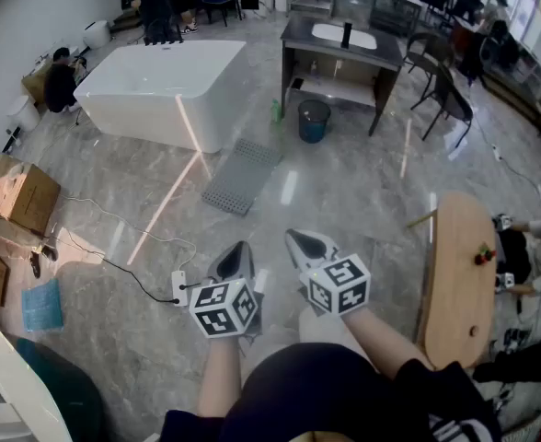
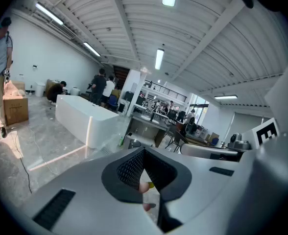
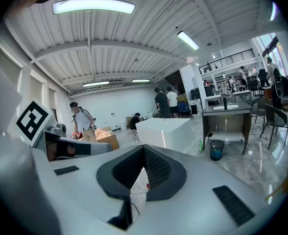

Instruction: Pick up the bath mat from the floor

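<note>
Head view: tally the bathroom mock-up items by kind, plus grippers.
bathtub: 1
bath mat: 1
sink vanity: 1
blue bin: 1
green bottle: 1
grippers: 2 (left gripper, right gripper)
Total: 7

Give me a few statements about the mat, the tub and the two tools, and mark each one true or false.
1. The bath mat lies on the floor next to the white bathtub. True.
2. The left tool has hold of the bath mat. False: it is shut on nothing and is held close to the person, well short of the mat.
3. A blue bin stands beside the vanity. True.
4. The right tool has its jaws wide apart. False: its jaws are together, with nothing between them.
</note>
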